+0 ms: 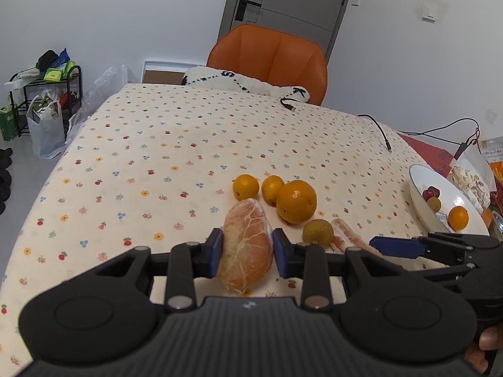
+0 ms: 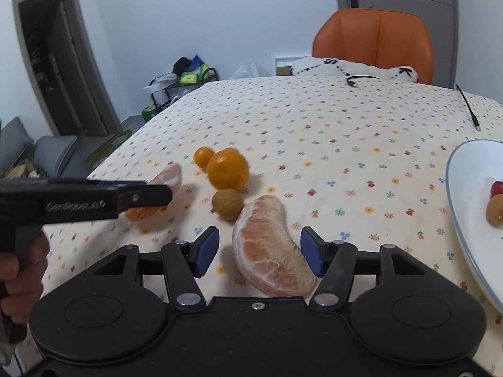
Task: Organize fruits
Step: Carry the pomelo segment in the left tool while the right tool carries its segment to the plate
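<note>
My left gripper (image 1: pixel 246 253) is shut on a peeled pomelo wedge (image 1: pixel 246 248), its blue pads pressing both sides. Behind it lie a large orange (image 1: pixel 296 201), two small oranges (image 1: pixel 245 186), a brown longan (image 1: pixel 317 232) and a second pomelo wedge (image 1: pixel 345 242). My right gripper (image 2: pixel 259 253) is open, its pads on either side of that second wedge (image 2: pixel 270 251), which lies on the tablecloth and touches neither pad clearly. The left gripper (image 2: pixel 138 194) shows from the side in the right wrist view, holding its wedge (image 2: pixel 166 177). A white plate (image 1: pixel 421 201) at right holds small fruits.
The table has a flowered cloth (image 1: pixel 188 144). An orange chair (image 1: pixel 270 59) and a white cushion (image 1: pixel 245 83) stand at the far edge. Black cables (image 1: pixel 377 125) lie at the back right. Snack bags (image 1: pixel 471 179) sit beyond the plate. A cluttered rack (image 1: pixel 44 94) stands at left.
</note>
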A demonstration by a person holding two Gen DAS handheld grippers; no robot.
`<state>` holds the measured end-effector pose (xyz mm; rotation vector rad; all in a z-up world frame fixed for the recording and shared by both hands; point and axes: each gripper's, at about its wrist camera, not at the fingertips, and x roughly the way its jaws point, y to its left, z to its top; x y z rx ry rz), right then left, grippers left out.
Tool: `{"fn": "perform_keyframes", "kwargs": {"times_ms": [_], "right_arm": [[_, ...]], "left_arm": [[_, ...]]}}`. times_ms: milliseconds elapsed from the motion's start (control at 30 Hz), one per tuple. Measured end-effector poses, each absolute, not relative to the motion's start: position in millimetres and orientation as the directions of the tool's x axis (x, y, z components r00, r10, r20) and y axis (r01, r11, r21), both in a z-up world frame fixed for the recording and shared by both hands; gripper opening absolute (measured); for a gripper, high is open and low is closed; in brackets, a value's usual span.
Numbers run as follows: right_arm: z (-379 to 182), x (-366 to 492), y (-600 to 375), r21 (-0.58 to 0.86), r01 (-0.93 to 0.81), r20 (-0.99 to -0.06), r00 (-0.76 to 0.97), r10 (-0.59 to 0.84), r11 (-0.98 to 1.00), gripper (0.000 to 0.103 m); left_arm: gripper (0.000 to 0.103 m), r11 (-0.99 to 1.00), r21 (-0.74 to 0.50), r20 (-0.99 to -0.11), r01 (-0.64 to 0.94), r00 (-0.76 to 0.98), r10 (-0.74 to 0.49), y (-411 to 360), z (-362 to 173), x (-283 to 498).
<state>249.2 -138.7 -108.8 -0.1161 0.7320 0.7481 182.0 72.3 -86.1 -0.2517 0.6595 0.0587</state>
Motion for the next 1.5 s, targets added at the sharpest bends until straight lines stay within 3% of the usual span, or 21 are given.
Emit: {"fn": "perform_keyframes", "kwargs": {"times_ms": [167,267,433,1500], "right_arm": [[-108.5,245.1,-139.8,0.16,-0.672,-0.638,0.489,0.595,0.724,0.058],[-109.1,243.1,-136.3,0.113,-0.671,-0.639,0.516,0.571,0.733,0.043],[-107.7,245.7,-139.1,0.114,-0.67,-0.639,0.516,0.571,0.733,0.039],[-71.5,249.8,-228.2,0.154,-0.483,-0.545,0.686,0.482,0.862,0.038]], "left_arm": [[0.033,0.969,-0.209,-0.609,-0.129,0.793,-0.026,69.2,-83.9,180.3],[0.033,0.97,-0.207,-0.608,-0.131,0.793,-0.023,68.5,-82.6,179.8],[0.033,0.972,-0.204,-0.599,-0.118,0.8,-0.029,63.8,-77.4,180.2],[0.033,0.98,-0.186,-0.531,0.064,0.833,-0.155,-14.4,-45.4,206.9]]}}
